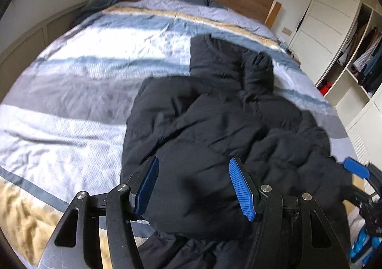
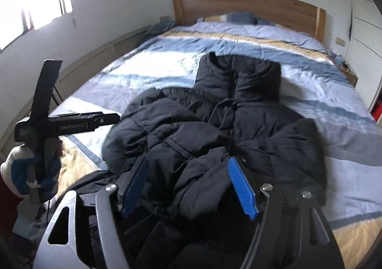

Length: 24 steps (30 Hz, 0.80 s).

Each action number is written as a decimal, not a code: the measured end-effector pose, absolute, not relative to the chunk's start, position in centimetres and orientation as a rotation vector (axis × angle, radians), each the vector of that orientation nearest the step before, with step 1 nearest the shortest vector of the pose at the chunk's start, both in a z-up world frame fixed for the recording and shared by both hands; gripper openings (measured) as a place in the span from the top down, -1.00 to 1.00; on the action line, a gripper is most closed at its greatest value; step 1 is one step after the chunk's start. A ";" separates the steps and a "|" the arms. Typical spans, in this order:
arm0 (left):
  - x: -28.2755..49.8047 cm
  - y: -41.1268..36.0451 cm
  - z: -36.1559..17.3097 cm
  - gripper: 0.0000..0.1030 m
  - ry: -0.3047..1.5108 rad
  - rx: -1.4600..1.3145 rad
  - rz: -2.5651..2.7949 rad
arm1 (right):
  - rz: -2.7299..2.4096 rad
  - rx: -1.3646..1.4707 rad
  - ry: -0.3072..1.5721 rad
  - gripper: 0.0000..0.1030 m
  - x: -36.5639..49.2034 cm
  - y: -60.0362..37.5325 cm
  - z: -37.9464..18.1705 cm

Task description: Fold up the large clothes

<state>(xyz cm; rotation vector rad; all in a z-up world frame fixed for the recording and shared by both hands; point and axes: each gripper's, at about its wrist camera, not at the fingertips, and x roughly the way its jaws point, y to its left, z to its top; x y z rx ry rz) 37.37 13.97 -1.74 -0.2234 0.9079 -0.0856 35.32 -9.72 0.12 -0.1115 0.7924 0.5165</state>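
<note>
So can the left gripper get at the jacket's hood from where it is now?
Probably not directly: the left gripper is open over the black jacket near its hem, and the hood lies beyond the bunched body.

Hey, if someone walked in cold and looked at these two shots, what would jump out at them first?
A bulky black puffer jacket sprawls crumpled across the near half of the striped bedspread, hood toward the wooden headboard. Both tools, left tool and right tool, stand open with blue pads over its near edge. An open wardrobe of hanging clothes sits far right.
</note>
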 end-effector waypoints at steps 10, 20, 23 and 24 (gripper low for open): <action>36.7 13.2 -8.6 -0.27 0.981 -0.207 -0.102 | 0.485 -0.142 0.877 -0.32 38.2 -13.3 -8.1; 34.0 11.2 -5.4 -0.28 0.912 -0.154 -0.079 | 0.473 -0.115 0.870 -0.32 36.6 -15.9 -5.9; 33.9 9.7 -5.3 -0.28 0.896 -0.131 -0.076 | 0.462 -0.118 0.850 -0.32 36.8 -16.0 -5.3; 33.9 9.2 -5.6 -0.28 0.900 -0.119 -0.075 | 0.455 -0.117 0.857 -0.32 36.9 -16.1 -5.6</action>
